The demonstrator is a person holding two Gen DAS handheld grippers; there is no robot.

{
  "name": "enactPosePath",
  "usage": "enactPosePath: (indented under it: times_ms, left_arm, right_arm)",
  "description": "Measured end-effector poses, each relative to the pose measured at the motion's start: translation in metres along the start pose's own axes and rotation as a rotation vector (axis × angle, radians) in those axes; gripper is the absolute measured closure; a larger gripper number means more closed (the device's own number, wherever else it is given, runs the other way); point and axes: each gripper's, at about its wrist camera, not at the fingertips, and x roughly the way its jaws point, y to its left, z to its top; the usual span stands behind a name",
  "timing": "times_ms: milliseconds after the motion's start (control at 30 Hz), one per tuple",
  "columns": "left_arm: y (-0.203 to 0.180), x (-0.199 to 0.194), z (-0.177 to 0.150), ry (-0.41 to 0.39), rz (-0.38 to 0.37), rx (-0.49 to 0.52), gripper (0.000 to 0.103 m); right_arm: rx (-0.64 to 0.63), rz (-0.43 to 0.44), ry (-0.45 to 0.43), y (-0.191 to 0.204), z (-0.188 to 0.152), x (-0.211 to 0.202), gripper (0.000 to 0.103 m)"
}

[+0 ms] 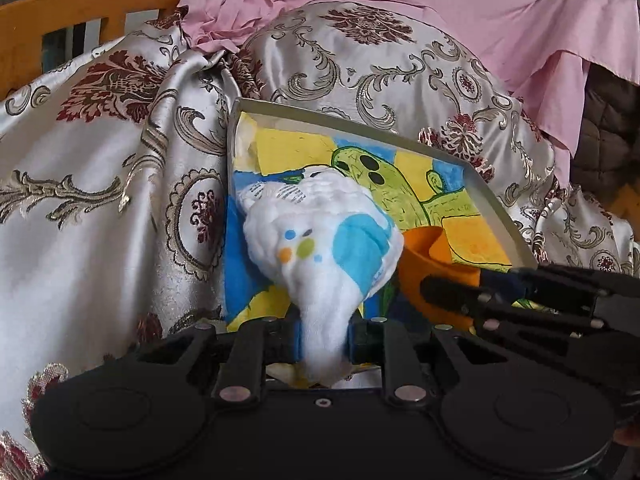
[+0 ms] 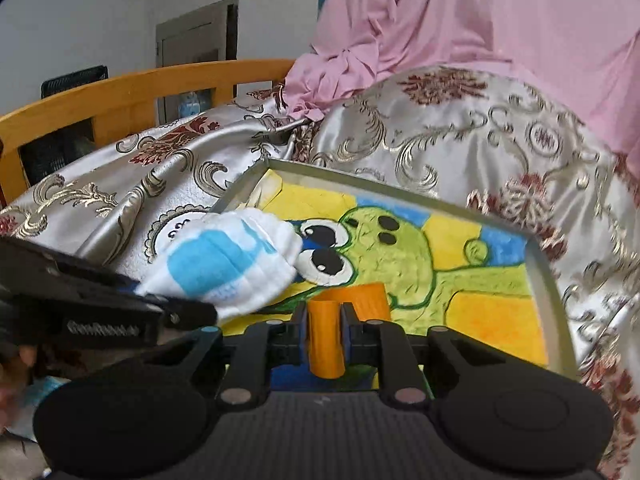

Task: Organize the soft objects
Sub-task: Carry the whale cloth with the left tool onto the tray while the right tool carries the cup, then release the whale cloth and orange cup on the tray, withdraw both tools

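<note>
Left gripper [image 1: 323,338] pinches white cloth [image 1: 320,236]; right gripper [image 2: 325,330] pinches orange piece [image 2: 326,336].

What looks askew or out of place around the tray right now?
The tray sits tilted, propped on the rumpled brocade bedcover rather than flat. The white cloth is bunched up in the left gripper, and the right gripper pinches a folded orange piece. Nothing is spilled.

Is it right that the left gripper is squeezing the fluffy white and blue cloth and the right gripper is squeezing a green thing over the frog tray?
Not quite. The thing in the right gripper is orange, not green, as the right wrist view shows. The rest holds: the left gripper squeezes the white and blue cloth, and both are over the frog tray.
</note>
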Motion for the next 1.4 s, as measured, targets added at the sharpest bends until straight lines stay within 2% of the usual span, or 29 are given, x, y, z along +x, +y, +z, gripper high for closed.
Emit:
enactPosePath:
  times_ms: [133, 233, 300, 567, 767, 933, 1067, 1200, 1400]
  left_arm:
    - [0.001, -0.004, -0.001, 0.007, 0.016, -0.020, 0.073]
    - [0.003, -0.010, -0.002, 0.008, 0.018, -0.040, 0.064]
    - [0.002, -0.014, -0.002, 0.001, 0.019, -0.044, 0.058]
    - [-0.007, -0.048, -0.002, -0.054, 0.039, -0.053, 0.038]
    - [-0.018, -0.104, -0.002, -0.170, 0.066, -0.062, 0.027]
    - [-0.032, -0.161, -0.009, -0.274, 0.082, -0.035, 0.016]
    - [-0.042, -0.208, -0.022, -0.343, 0.082, -0.037, 0.004]
    - [-0.048, -0.252, -0.039, -0.402, 0.068, -0.034, 0.001]
    - [-0.061, -0.306, -0.081, -0.457, 0.115, 0.000, 0.001]
  right_arm:
    - [0.007, 0.020, 0.033, 0.003, -0.002, 0.003, 0.077]
    - [0.010, 0.018, 0.041, 0.005, -0.003, 0.002, 0.068]
    - [0.014, 0.016, 0.040, 0.006, -0.003, -0.001, 0.055]
    - [0.021, -0.011, 0.007, 0.000, -0.001, -0.031, 0.032]
    - [0.040, -0.036, -0.094, -0.007, 0.006, -0.082, 0.017]
    - [0.068, -0.052, -0.179, -0.007, 0.012, -0.136, 0.012]
    - [0.076, -0.055, -0.234, -0.001, 0.017, -0.180, 0.003]
    - [0.065, -0.045, -0.282, 0.012, 0.018, -0.224, 0.000]
    - [0.028, -0.040, -0.324, 0.043, 0.006, -0.280, 0.000]
